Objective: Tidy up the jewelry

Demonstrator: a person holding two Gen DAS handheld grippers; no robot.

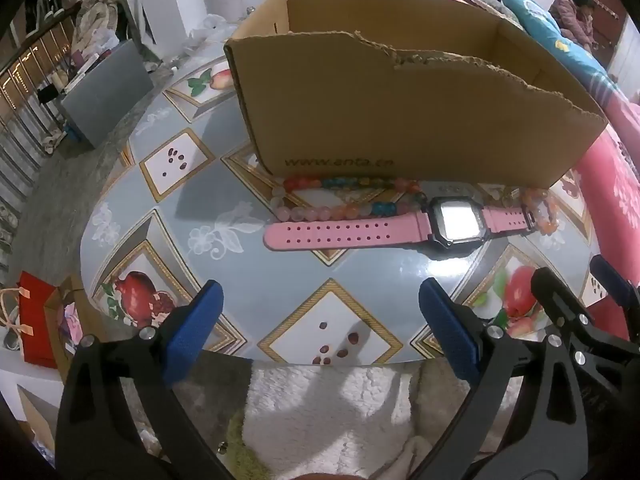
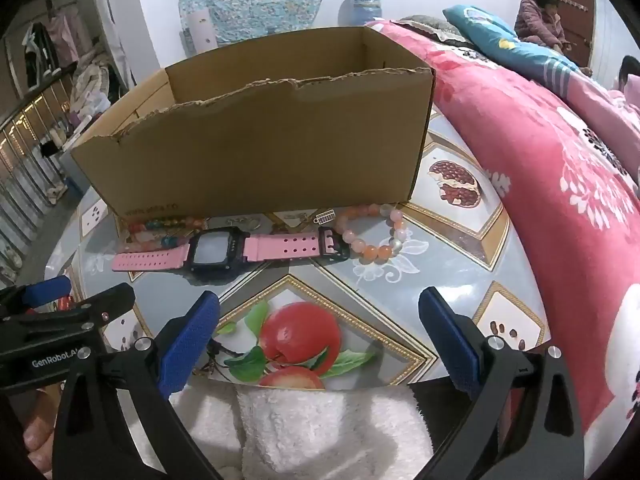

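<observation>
A pink-strapped watch (image 1: 384,228) (image 2: 224,254) with a black square face lies flat on the table, just in front of an open cardboard box (image 1: 400,120) (image 2: 260,152). A colourful bead bracelet (image 1: 340,196) (image 2: 164,232) rests between the watch and the box on the left. An orange and pink bead bracelet (image 2: 372,232) (image 1: 540,208) lies by the watch buckle on the right, with a small metal charm (image 2: 325,216) beside it. My left gripper (image 1: 320,328) hangs open above the table's near edge, nothing between its blue pads. My right gripper (image 2: 320,336) is open too, short of the watch.
The round table (image 1: 160,208) (image 2: 448,272) carries a fruit-patterned cover. A bed with a red floral quilt (image 2: 540,152) borders it on the right. A white fluffy cloth (image 2: 320,428) lies below the near edge. A red gift bag (image 1: 36,320) stands on the floor at left.
</observation>
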